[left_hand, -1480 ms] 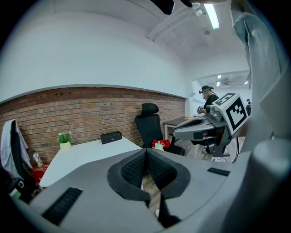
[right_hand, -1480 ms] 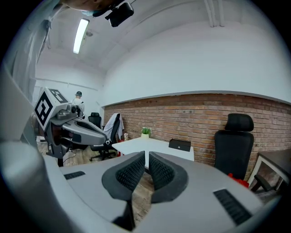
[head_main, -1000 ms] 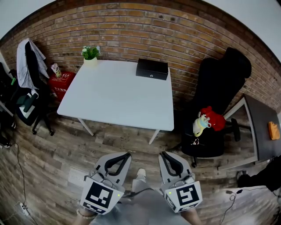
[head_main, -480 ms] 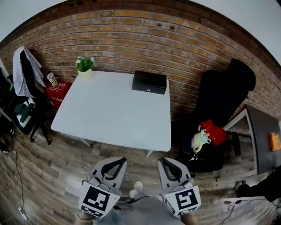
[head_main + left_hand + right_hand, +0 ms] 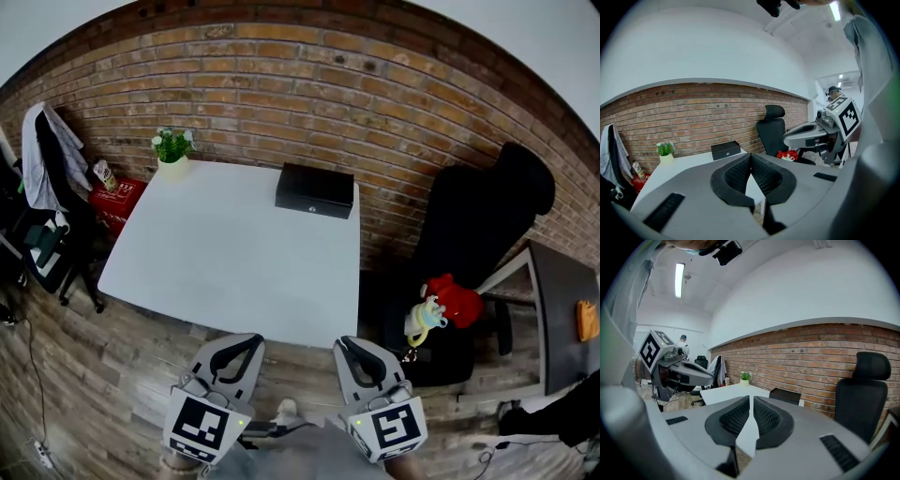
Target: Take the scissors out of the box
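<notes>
My left claw (image 5: 249, 341) and right claw (image 5: 350, 344) are both clenched on nothing, short of the counter (image 5: 225, 272). The scissors are unseen, presumably inside the shut black box (image 5: 315, 190) by the wall. Prying its lid one-handed could skid it across the smooth top.

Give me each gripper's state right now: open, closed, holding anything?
Left gripper: closed, jaw tips together, holding nothing.
Right gripper: closed, jaw tips together, holding nothing.

An office — white table (image 5: 225, 267), black swivel chair (image 5: 473, 230) (brick wall (image 5: 375, 103) behind).
</notes>
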A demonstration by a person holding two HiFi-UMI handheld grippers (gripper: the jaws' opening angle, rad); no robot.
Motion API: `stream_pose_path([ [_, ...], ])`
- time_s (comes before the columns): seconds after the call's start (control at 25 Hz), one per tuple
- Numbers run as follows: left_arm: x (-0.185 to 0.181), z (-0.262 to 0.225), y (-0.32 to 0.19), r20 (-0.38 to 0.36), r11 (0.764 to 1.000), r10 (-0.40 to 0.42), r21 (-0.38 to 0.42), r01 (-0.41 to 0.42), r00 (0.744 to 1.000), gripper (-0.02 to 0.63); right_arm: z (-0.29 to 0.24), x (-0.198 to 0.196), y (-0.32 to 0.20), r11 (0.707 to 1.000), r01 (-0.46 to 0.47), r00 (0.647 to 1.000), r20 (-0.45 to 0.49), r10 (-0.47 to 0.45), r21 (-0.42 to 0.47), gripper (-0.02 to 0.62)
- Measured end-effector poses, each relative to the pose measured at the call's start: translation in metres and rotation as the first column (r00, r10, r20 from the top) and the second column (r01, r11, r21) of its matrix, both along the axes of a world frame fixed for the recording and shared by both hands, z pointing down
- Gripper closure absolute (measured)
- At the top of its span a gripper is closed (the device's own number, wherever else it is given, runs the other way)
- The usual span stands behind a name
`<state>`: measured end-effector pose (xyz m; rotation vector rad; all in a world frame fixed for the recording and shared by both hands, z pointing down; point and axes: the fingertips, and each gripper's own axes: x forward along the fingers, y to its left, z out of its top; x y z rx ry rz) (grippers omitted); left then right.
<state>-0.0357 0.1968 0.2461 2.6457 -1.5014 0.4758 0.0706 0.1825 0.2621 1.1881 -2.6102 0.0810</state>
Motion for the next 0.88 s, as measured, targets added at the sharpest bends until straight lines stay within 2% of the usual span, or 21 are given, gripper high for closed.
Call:
stream_pose_path([
  [0.28,0.005,-0.003,-0.019,-0.006,1.0,-0.025,-0.007,0.025,1.0,0.591,0.0,0.004,-0.019,1.0,0.025,1.0,0.005,-0.025,0.002,0.54],
  [0.88,0.011,-0.006,-0.021,0.006,0.999,-0.032,0.001,0.032,0.999,0.591,-0.008,0.017,-0.026,1.0,0.003,1.0,0.015,-0.003,0.024,0.54],
])
